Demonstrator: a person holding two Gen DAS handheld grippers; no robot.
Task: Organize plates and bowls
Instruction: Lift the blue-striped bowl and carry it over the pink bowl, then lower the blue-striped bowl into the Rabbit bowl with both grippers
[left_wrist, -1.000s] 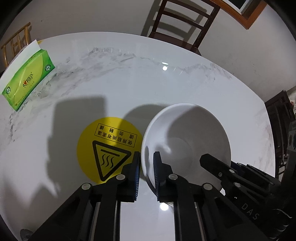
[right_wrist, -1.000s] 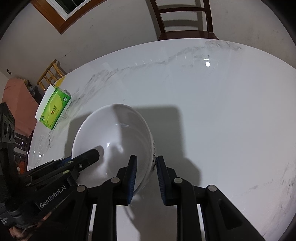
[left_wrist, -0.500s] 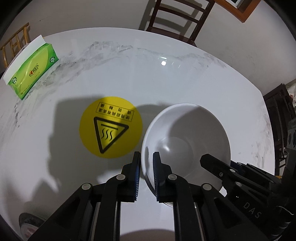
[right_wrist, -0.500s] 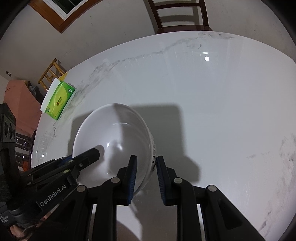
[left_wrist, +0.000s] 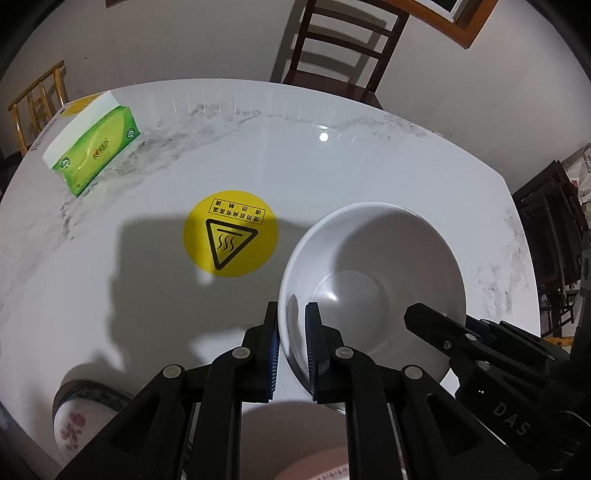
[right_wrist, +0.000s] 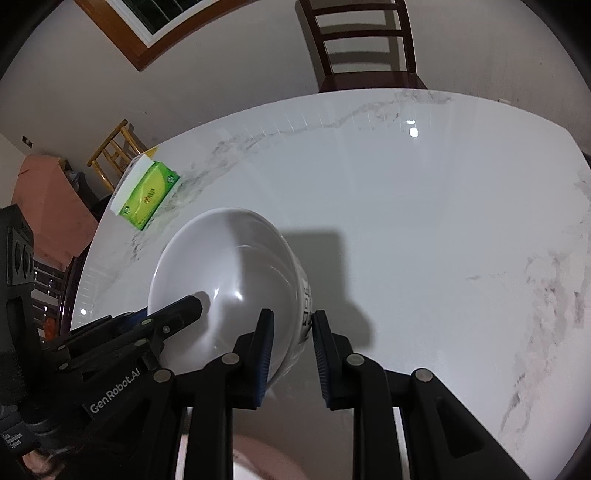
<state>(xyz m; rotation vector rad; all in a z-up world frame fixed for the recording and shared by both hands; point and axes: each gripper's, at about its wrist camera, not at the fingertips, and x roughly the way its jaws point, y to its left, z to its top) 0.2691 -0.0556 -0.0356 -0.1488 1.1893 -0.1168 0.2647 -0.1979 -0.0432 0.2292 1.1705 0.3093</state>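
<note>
White marble veined with grey forms the round table that fills both wrist views, its glossy top catching a ceiling light and the dark shadows of the tools above it. Two black grippers hold a plain white bowl over the table: the left gripper is clamped on the bowl's left rim, one finger inside and one outside, while the right gripper is clamped on the opposite wall, where dark printed marks show on the outside. A round yellow sticker with a triangular heat warning lies on the marble just left of the bowl. A green tissue box sits near the table's far left edge. At the near left edge stands a bowl with a red flower pattern, partly hidden by the left gripper. A dark wooden chair stands against the pale wall beyond the table, a light bamboo chair to the left, and a wood-framed window higher on the wall.
</note>
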